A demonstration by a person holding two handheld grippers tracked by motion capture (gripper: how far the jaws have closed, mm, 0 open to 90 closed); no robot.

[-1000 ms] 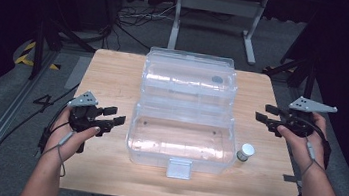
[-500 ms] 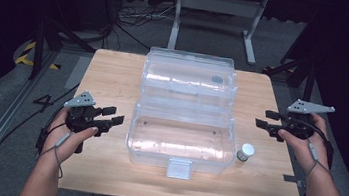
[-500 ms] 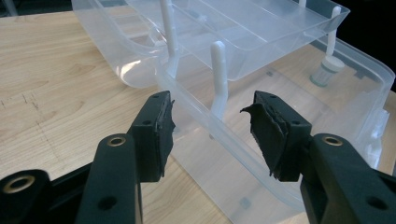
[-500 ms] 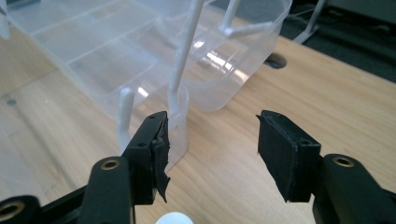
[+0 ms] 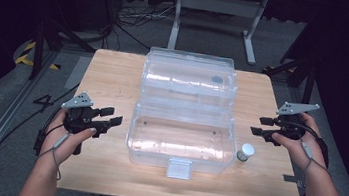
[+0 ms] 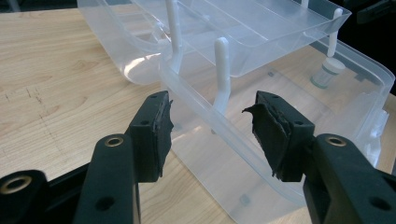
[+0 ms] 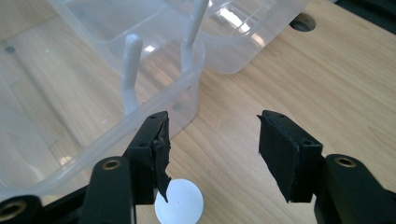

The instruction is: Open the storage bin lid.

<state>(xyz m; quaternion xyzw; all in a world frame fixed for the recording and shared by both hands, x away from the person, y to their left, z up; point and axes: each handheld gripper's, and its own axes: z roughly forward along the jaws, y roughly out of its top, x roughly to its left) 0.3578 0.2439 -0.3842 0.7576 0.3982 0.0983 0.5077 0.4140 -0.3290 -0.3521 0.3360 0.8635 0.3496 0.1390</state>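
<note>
2 tongs, 1 per hand, both hovering off the sides of the clear plastic hinged storage box (image 5: 185,112) that sits mid-table on the light wooden table (image 5: 115,75).

Left tongs (image 5: 110,116): forearm in from bottom left, hand wrapped around the body, jaws level and aimed at the box's left wall. Gap wide, nothing between the pads. In the left gripper view the left tongs (image 6: 212,122) frame the box rim and a white plastic hinge arm (image 6: 222,74); not touching either.

Right tongs (image 5: 262,127): forearm in from bottom right, jaws level and aimed at the box's right wall, near it but apart. Gap wide after widening a bit further within the last second, nothing gripped. In the right gripper view the right tongs (image 7: 212,140) sit over bare table just beside the box corner.

Box: open, tiered, 2 trays stepped. Long axis runs left-right across the table; lower tray toward the person, latch tab (image 5: 179,168) on the near edge, upper tray toward the far edge.

Small white-capped clear vial (image 5: 245,152): upright on the table, just beside the box's near right corner, below the right tongs; its cap (image 7: 180,201) shows under the right tongs' left jaw.
</note>
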